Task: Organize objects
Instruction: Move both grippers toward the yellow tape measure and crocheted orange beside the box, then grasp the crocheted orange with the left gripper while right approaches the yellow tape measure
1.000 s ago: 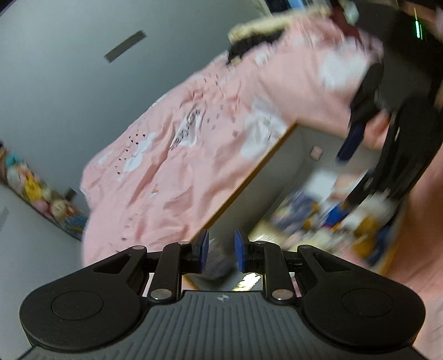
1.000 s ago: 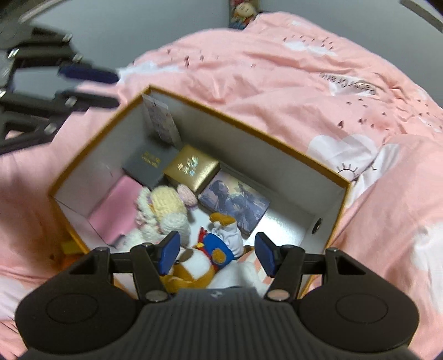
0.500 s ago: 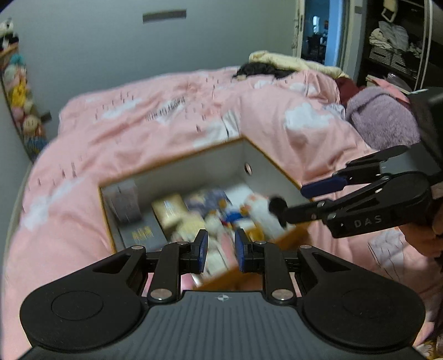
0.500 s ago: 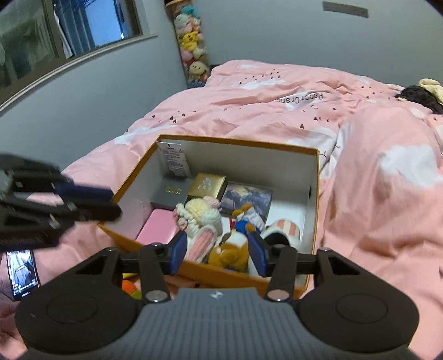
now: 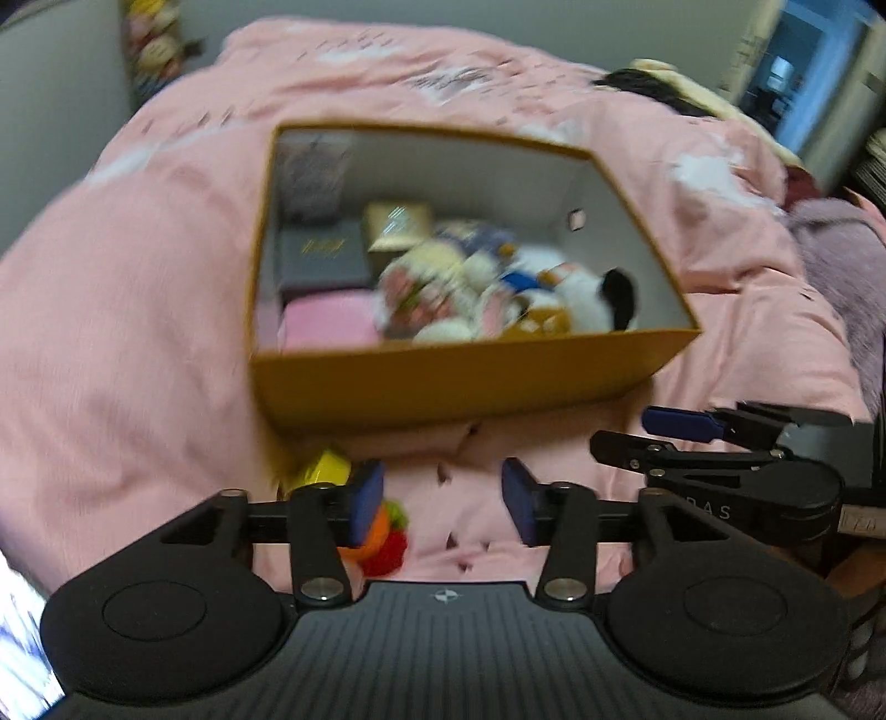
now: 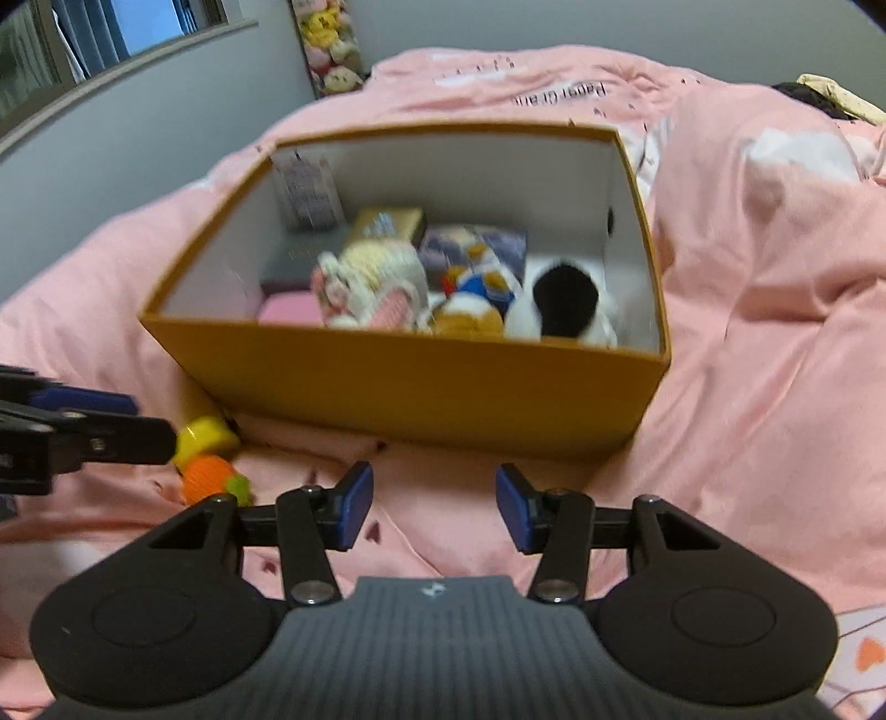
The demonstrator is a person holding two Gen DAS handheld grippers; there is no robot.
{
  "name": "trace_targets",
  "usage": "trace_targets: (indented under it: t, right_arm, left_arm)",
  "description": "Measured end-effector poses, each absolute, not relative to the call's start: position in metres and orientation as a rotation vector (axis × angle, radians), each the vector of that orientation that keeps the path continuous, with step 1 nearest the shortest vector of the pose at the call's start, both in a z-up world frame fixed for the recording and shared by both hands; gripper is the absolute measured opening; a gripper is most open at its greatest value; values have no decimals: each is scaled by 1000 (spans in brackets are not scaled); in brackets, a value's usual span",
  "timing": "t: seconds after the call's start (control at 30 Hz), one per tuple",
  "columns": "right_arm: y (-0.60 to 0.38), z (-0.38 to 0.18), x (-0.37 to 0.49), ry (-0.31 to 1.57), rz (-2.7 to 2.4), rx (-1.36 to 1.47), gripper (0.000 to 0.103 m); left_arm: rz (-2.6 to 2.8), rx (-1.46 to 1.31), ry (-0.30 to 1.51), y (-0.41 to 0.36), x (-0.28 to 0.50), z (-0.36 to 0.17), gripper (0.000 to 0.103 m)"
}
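An open orange cardboard box (image 5: 459, 382) (image 6: 415, 387) sits on the pink duvet and holds plush toys (image 6: 465, 293), a pink pad, a dark case and a gold box (image 5: 396, 224). Small knitted toys, yellow (image 6: 207, 435) and orange (image 6: 207, 479), lie on the duvet at the box's near left corner. My left gripper (image 5: 443, 498) hovers just in front of the box, its jaws opening, with nothing between them; the orange and red toy (image 5: 382, 534) lies beneath its left finger. My right gripper (image 6: 434, 507) is open and empty, near the box's front wall.
The pink duvet (image 6: 775, 277) covers the whole bed. A purple blanket (image 5: 841, 249) lies at the right. A stack of plush toys (image 6: 332, 50) stands by the grey wall. A lit phone screen (image 5: 22, 653) shows at the lower left.
Both grippers have dropped back from over the box to the duvet in front of it. The left gripper's jaws have spread apart. The left wrist view has rolled level.
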State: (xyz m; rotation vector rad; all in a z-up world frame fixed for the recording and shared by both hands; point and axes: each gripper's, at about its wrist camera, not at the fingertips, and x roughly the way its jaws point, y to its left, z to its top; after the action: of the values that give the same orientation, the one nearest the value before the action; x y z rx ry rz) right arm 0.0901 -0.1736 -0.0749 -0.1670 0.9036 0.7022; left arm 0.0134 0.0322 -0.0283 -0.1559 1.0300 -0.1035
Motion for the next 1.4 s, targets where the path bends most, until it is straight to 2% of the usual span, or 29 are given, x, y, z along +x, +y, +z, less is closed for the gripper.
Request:
trace_targets:
  t: [0.13,0.47,0.97,1.17,1.4]
  right_arm:
    - [-171,-90,87,917,707,-195,53]
    - [-164,-109,88,982,734,-226,53]
    - [-144,-112,93,1003,791,-259,53]
    - [-137,-104,95,997,834,-228,52]
    - [-119,-96,95,1011,942,-210,52]
  left_arm:
    - [-38,-273,1114,48,11,-53,56]
    - [99,-359,1155,62,23,-83,56]
    - [137,-235,1252,49,40,-122,56]
    - [108,-238,1243,51,29,-115,53]
    - [60,-208,1182,53,0,-71,52]
